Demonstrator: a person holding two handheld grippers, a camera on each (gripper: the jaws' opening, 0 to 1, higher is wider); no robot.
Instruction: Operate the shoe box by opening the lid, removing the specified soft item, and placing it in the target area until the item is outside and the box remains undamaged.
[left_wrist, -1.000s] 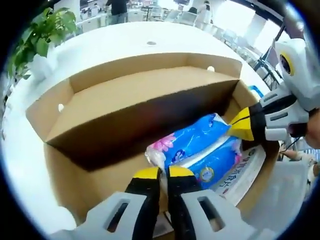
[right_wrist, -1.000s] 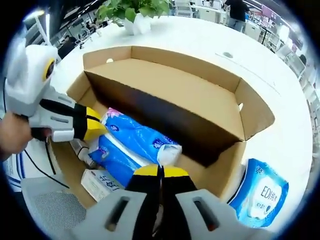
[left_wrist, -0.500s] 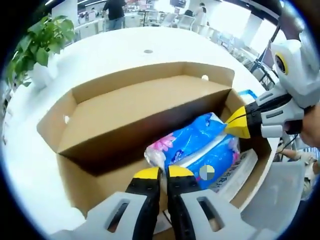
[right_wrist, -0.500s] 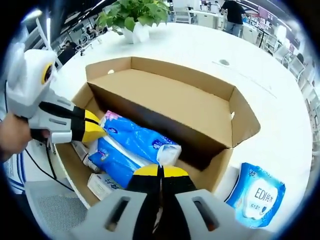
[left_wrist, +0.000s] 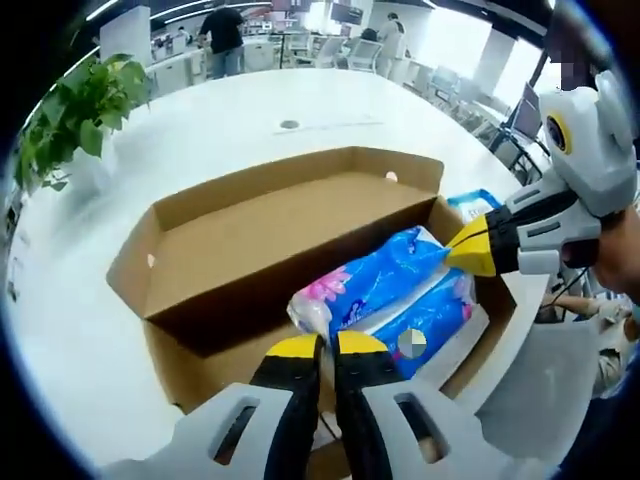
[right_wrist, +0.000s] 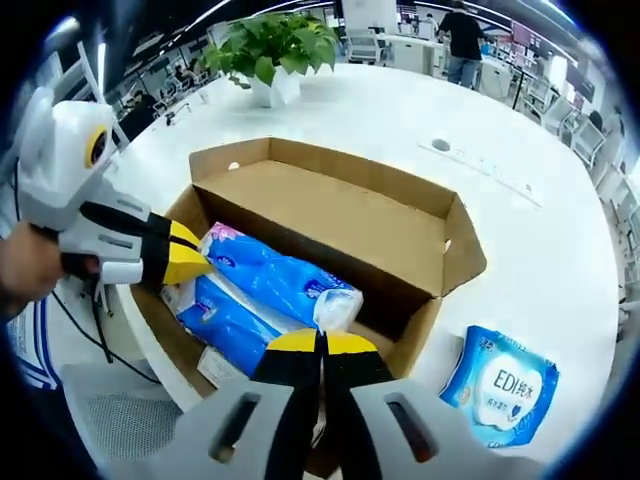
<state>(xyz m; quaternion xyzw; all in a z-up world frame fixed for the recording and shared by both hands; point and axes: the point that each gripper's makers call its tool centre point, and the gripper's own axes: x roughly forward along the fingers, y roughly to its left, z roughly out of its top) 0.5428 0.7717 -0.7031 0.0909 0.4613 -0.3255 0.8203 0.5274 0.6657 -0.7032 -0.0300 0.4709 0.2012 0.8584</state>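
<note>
Open brown cardboard shoe box (left_wrist: 270, 240) sits on the white round bench (left_wrist: 200, 120), lid folded back on the far side of both grippers. Blue plastic-wrapped soft tissue pack (left_wrist: 385, 290) sits over the box's open compartment, held by both ends.

Left gripper (left_wrist: 318, 345): jaws clenched on the pack's crimped end with the pink flower print, directly ahead of the tips. Right gripper (right_wrist: 320, 342): jaws clenched on the opposite crimped end, white-blue film bunched at the tips. Each gripper shows in the other's view, at the pack's far end.

Handling judgement: pack looks light, compressible, glossy film likely slippery. Sealed end seams give the firmest hold; the middle would dent and slide. With a two-end hold it may sag in the middle, so keep even tension to avoid tearing the film or dragging against the box wall.

A second blue wipes packet (right_wrist: 500, 385) lies on the bench to the right of the right gripper, outside the box. Potted green plant (right_wrist: 270, 45) stands well beyond the box.
</note>
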